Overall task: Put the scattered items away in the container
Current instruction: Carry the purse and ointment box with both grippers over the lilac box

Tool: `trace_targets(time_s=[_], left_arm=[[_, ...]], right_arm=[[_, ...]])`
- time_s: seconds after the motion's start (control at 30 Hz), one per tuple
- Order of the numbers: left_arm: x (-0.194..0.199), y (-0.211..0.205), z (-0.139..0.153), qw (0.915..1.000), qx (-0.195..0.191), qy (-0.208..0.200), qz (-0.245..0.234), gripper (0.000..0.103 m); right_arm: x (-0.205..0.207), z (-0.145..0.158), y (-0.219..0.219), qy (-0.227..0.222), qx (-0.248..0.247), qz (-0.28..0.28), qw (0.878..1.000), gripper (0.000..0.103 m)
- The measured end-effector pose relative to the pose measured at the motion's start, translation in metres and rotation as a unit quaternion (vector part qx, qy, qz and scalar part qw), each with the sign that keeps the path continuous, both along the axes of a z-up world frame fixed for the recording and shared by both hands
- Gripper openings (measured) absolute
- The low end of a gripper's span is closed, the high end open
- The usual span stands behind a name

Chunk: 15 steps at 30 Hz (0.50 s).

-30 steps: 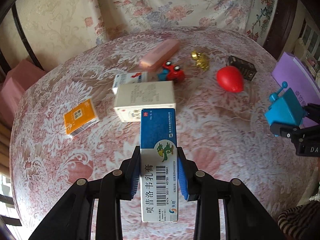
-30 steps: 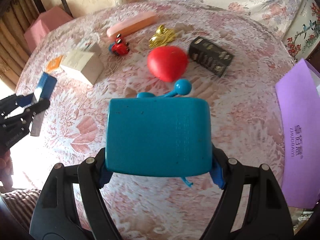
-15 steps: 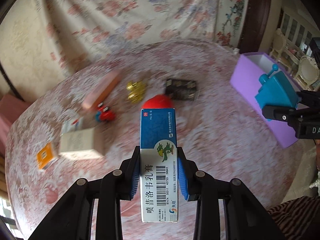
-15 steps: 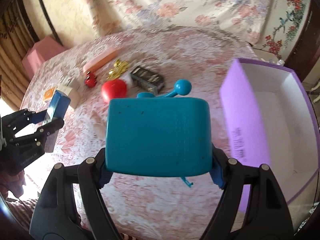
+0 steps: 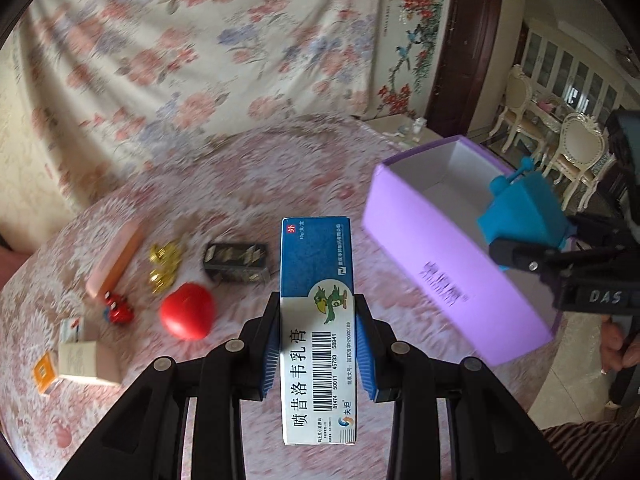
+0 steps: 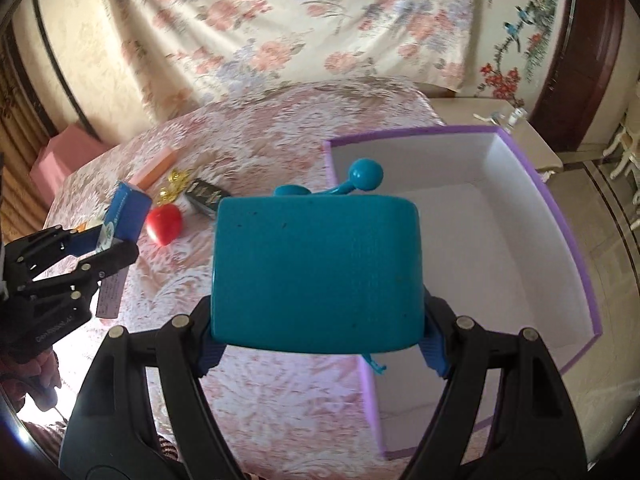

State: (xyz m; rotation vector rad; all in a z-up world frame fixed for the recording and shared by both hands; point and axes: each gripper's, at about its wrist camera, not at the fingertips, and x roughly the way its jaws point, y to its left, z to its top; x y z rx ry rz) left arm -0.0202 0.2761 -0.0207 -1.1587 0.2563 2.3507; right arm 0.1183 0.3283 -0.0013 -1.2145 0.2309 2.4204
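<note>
1. The left gripper (image 5: 316, 344) clamps a long blue-and-white cardboard medicine box (image 5: 316, 320) printed with a barcode, Chinese characters and a green bird.
2. The right gripper (image 6: 318, 336) grips a teal rubbery clasp purse (image 6: 316, 268) above the open purple cardboard box (image 6: 576, 248), whose side lettering is blurred.

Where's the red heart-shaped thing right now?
In the left wrist view, the red heart lies on the tablecloth at left, between the red toy car and the black box, below the gold trinket.
</note>
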Motion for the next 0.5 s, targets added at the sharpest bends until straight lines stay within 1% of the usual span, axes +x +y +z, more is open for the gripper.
trace_targets(time_s=[0.33, 0.5], left_arm=[[0.007, 0.081, 0.004, 0.9985, -0.012, 0.005, -0.052, 0.034], [0.001, 0.113, 0.005, 0.9978, -0.013, 0.002, -0.065, 0.034]], right_arm=[[0.034, -0.01, 0.055, 0.008, -0.029, -0.047, 0.998, 0.079], [0.043, -0.015, 0.079, 0.008, -0.039, -0.066, 0.997, 0.079]])
